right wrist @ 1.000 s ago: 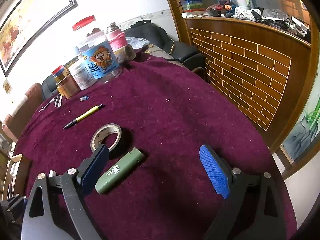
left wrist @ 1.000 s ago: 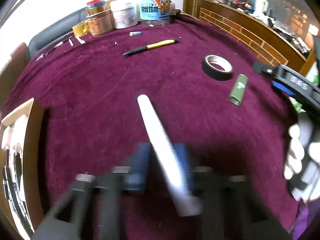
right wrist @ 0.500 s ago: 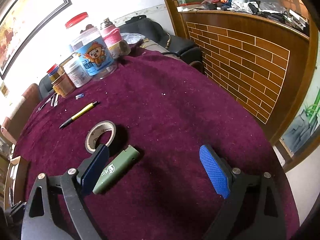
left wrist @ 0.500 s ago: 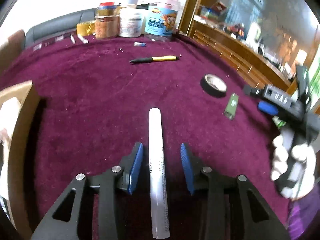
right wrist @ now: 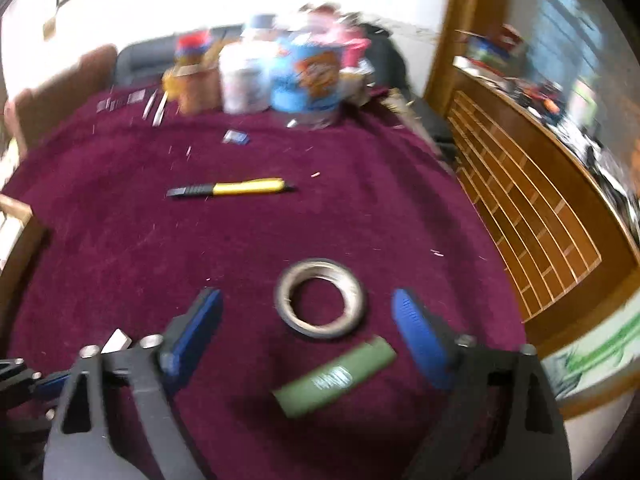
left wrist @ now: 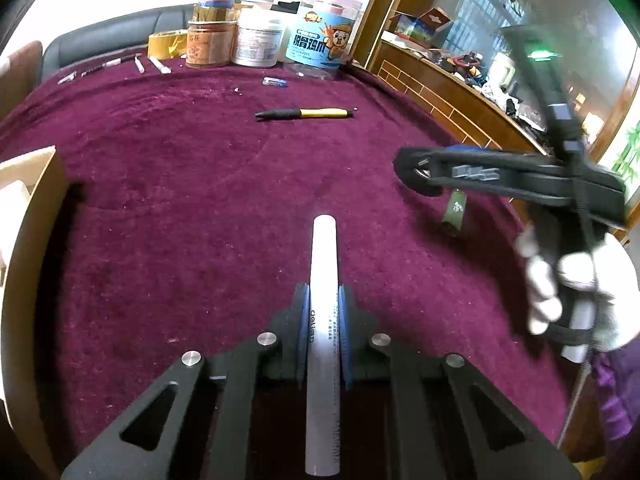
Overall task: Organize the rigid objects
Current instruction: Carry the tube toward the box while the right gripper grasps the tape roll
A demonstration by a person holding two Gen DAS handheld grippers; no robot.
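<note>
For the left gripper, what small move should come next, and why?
Probably lift it a little. The left gripper has its blue fingers shut on the long white plastic tube, which lies low over the purple velvet tablecloth. Raising it would free the tube for carrying toward the cardboard box at the left.

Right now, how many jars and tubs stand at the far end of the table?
4 show clearly: a brown jar on the left, a white tub, a blue-labelled clear jar with a red lid, and another jar behind the brown one. More may hide behind them.

One white tube [left wrist: 324, 320], one tape roll [right wrist: 320, 300], four jars [left wrist: 256, 40].
</note>
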